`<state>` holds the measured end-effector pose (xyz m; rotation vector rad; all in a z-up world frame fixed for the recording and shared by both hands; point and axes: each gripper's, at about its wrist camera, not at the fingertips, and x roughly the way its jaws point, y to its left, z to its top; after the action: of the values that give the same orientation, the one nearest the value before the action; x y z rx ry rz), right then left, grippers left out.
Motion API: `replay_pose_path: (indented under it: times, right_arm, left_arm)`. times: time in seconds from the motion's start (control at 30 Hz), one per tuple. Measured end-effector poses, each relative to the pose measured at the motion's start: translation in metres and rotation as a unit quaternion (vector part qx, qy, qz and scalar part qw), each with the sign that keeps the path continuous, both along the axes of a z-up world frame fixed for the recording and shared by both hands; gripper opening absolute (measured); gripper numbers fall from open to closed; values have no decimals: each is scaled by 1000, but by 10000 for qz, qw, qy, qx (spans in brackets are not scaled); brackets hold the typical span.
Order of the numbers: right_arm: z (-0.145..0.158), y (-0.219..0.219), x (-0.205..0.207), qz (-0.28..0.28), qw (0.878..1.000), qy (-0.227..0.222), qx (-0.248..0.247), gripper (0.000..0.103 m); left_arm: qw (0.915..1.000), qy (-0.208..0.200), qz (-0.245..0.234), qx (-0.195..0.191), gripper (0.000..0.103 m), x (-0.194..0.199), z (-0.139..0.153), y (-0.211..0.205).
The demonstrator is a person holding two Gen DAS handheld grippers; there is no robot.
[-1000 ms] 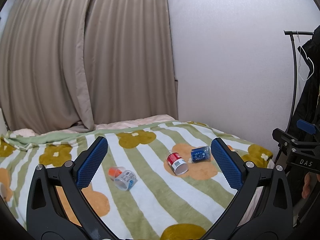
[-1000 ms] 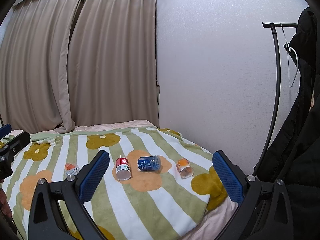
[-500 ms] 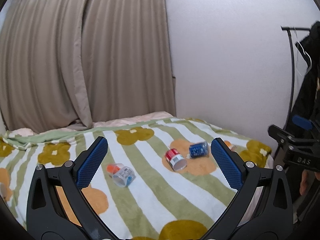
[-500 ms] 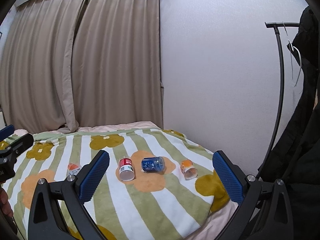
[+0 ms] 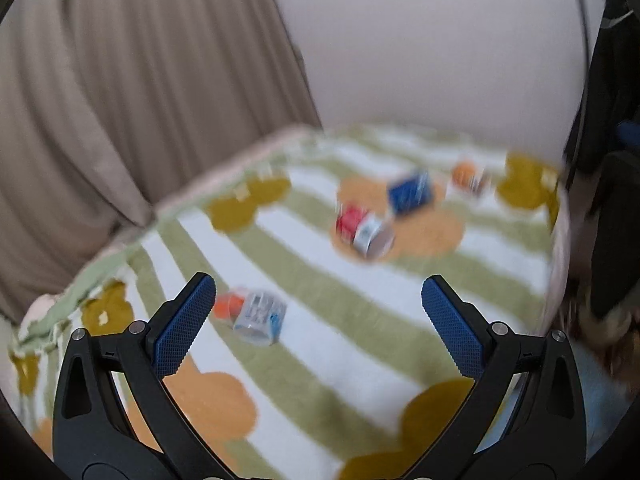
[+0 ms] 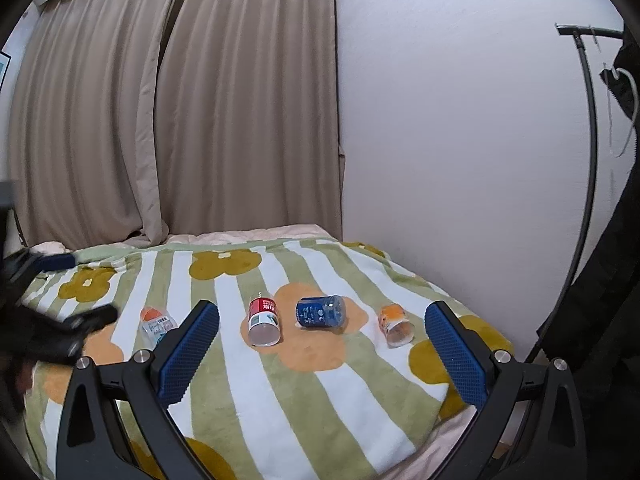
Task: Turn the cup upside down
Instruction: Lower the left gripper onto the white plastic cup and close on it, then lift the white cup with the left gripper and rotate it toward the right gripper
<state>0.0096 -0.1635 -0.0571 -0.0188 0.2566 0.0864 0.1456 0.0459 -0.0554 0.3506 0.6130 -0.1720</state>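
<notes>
Several small plastic cups lie on their sides on a striped, flowered blanket (image 6: pixel 320 392). In the right wrist view they are an orange-topped clear cup (image 6: pixel 157 325), a red cup (image 6: pixel 263 321), a blue cup (image 6: pixel 320 312) and an orange cup (image 6: pixel 394 326). My right gripper (image 6: pixel 320 352) is open and empty, well short of them. The blurred left wrist view shows the clear cup (image 5: pixel 252 314) just ahead of my open, empty left gripper (image 5: pixel 316 320), near its left finger, with the red cup (image 5: pixel 362 230), blue cup (image 5: pixel 412 192) and orange cup (image 5: pixel 468 174) beyond. The left gripper shows blurred at the left of the right wrist view (image 6: pixel 60 332).
Beige curtains (image 6: pixel 180 120) hang behind the bed and a white wall (image 6: pixel 460 140) runs along its right side. A clothes rack (image 6: pixel 588 120) with dark garments stands at the right. The blanket's edge drops off at the right front.
My left gripper has swung fast toward the bed and tilted; the clear cup now sits close ahead of its left finger. The right gripper has barely moved.
</notes>
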Motion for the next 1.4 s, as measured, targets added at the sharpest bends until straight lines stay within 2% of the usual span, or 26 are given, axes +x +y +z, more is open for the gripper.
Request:
replay_pose_path:
  times: [0.07,0.13,0.17,0.2,0.27,0.33,0.5,0.63,0.77,1.1,1.23,1.33,1.4]
  right_arm:
    - [-7,2,11,56,9999,93,18,103]
    - [-13,5,22,98,9998,179,30,103]
    - [-17,6,29,132,9996,238,38,103]
    - [-20,7,34,151,9995,273,38,103]
    - [-27,9,44,198,9991,360,30,103]
    - [-34,11,54,234,9988,440,17,103]
    - [-49,9,75,259,9976,631,104,103]
    - [-56,6,85,260,9970,714,154,103]
    - [-61,6,91,305,9967,735,171,103]
    - [-64,10,94,415,9961,766,145,103]
    - [-63,11,92,414,9962,744,159,103]
    - [-63,11,92,410,9962,755,160,103]
    - [-63,11,91,410,9962,752,171,103]
  left_arm:
    - [9965,831,-38,44,102,51,-13,16]
    - [9830,1834,6,-44,101,103,-36,33]
    - [9764,2157,43,-105,97,119,-47,40]
    - [9656,2596,110,-133,91,140,-61,47]
    - [9532,3013,250,-75,81,165,-81,54]
    - [9408,3376,305,61,80,185,-101,57]
    - [9166,3966,372,350,76,212,-135,58]
    - [9031,4228,479,579,74,222,-156,59]
    - [9014,4215,612,776,74,223,-168,62]
    - [8960,4254,813,977,73,227,-180,76]
    - [8927,4249,844,1240,70,236,-187,84]
    - [8932,4224,861,1280,65,240,-190,89]
    - [8950,4159,914,1327,55,241,-190,90]
